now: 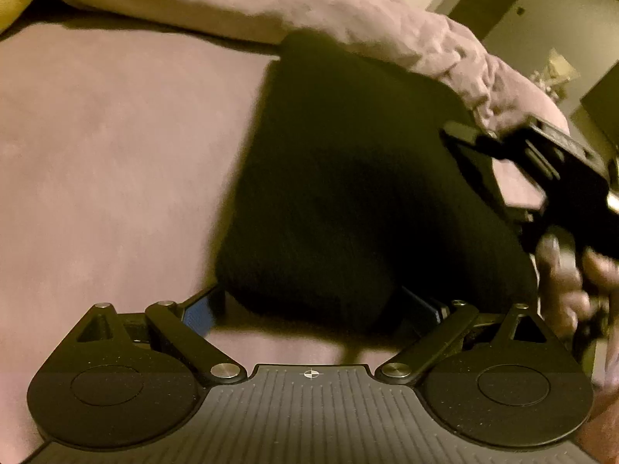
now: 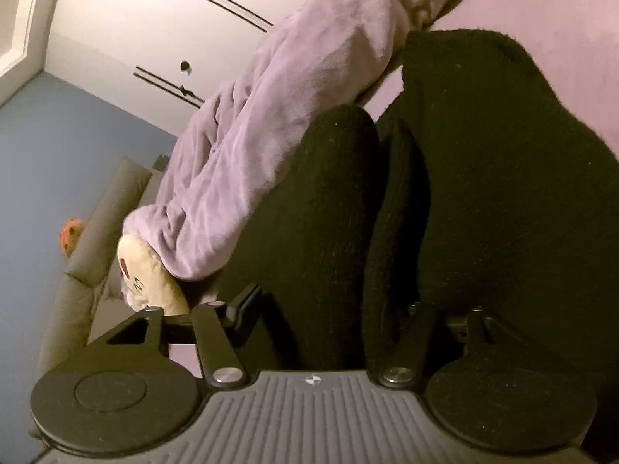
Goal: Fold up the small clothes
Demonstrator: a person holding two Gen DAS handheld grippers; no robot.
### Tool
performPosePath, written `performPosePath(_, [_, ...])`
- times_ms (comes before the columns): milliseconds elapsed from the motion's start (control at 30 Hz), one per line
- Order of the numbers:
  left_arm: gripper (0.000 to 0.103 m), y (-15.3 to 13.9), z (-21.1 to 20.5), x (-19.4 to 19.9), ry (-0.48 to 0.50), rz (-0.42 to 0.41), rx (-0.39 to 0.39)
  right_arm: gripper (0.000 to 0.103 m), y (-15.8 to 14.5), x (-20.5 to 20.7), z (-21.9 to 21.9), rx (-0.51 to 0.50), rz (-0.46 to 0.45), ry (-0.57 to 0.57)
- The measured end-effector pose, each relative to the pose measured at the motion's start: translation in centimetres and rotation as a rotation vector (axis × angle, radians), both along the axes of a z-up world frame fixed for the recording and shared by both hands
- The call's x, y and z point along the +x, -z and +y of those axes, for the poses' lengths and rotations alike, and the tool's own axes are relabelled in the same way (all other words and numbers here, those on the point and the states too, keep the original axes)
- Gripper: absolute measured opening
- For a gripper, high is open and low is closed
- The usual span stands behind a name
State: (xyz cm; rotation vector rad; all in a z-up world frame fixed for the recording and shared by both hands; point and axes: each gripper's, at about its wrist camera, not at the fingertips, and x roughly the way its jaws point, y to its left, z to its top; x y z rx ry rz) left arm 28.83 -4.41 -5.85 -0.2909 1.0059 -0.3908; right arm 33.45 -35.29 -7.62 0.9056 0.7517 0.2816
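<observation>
A plain black knit garment (image 1: 348,193) lies on the mauve bed sheet (image 1: 116,154); along the bed's far edge, a rumpled lilac blanket (image 2: 251,135); black grippers.

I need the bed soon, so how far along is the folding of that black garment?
Partly done: the black garment lies on the purple sheet as a compact, doubled-up shape. In hand: cloth sits between the fingers of both the left gripper and the right gripper, which has a raised fold before it. Left: lay that fold flat and let go.
</observation>
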Motion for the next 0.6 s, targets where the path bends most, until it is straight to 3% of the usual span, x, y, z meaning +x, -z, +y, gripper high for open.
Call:
performPosePath(67, [0.099, -0.1, -0.1, -0.6, 0.014, -0.013, 0.018, 0.028, -0.2, 0.0, 0.3, -0.041, -0.003, -0.007])
performPosePath(100, [0.099, -0.2, 0.0, -0.8, 0.018, -0.02, 0.025, 0.025, -0.4, -0.1, 0.6, -0.079, -0.008, -0.014])
performPosePath(233, [0.099, -1.1, 1.1, -1.7, -0.009, -0.041, 0.039, 0.021, -3.1, -0.7, 2.3, -0.341, -0.059, -0.03])
performPosePath(433, [0.099, -2.6, 3.1, -1.8, -0.068, -0.068, 0.05, 0.02, -9.6, -2.8, 4.0, -0.703, -0.3, 0.013])
performPosePath(600, [0.099, -2.8, 2.7, -1.4, -0.078, -0.06, 0.031, 0.02, -10.1, -3.4, 2.4, -0.902, -0.304, 0.058])
